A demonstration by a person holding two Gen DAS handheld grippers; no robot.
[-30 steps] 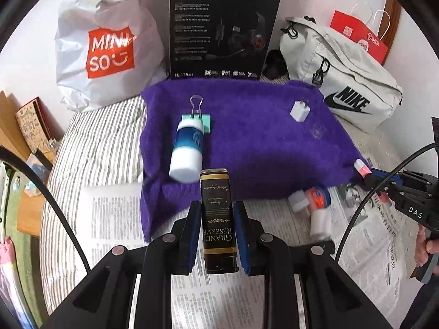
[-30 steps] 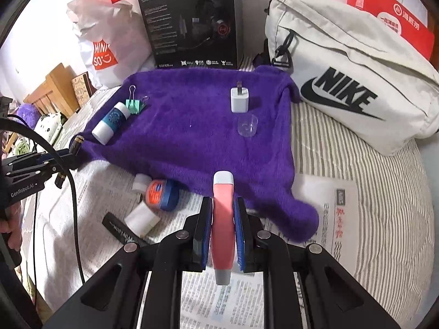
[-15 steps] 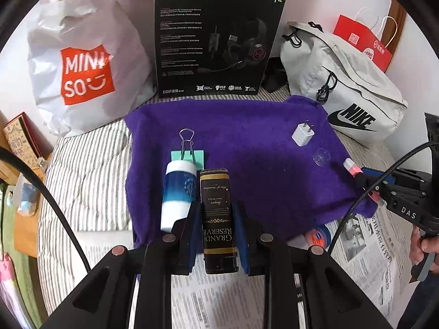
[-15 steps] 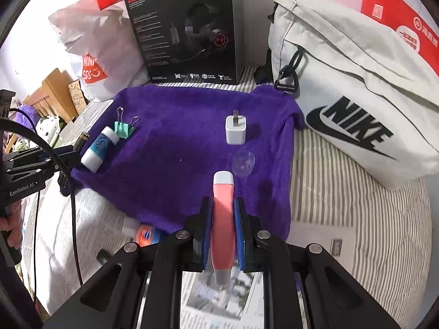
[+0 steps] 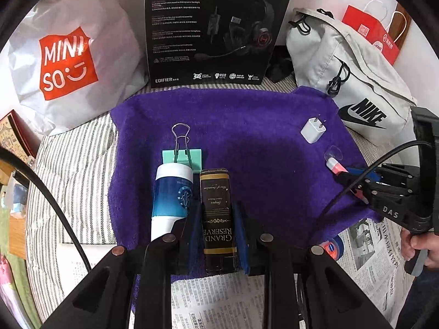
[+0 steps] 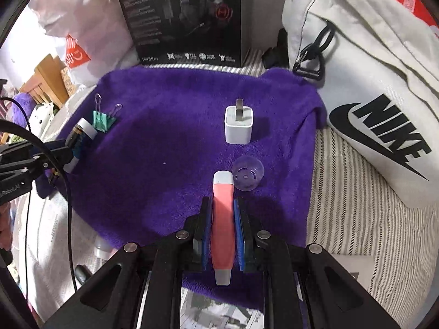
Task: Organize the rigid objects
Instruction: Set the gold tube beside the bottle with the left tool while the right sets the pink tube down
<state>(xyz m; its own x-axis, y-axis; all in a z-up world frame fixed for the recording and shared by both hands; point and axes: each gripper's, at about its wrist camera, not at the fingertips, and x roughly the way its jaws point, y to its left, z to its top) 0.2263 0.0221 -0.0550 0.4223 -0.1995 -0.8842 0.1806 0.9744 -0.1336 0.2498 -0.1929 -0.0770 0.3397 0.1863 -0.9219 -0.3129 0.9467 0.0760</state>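
Note:
My left gripper is shut on a black "Grand Reserve" tin, held over the purple towel beside a blue-and-white bottle and a green binder clip. My right gripper is shut on a pink-and-grey tube, low over the towel's right part, its tip next to a clear plastic cap. A white charger plug stands just beyond. The right gripper also shows in the left wrist view.
A Miniso bag, a black headset box and a white Nike bag line the back. Newspaper covers the striped bed in front, with a small blue-and-orange jar on it.
Both grippers moved forward from over the newspaper to over the purple towel, each still holding its object. The tin now sits beside the bottle, the tube beside the clear cap.

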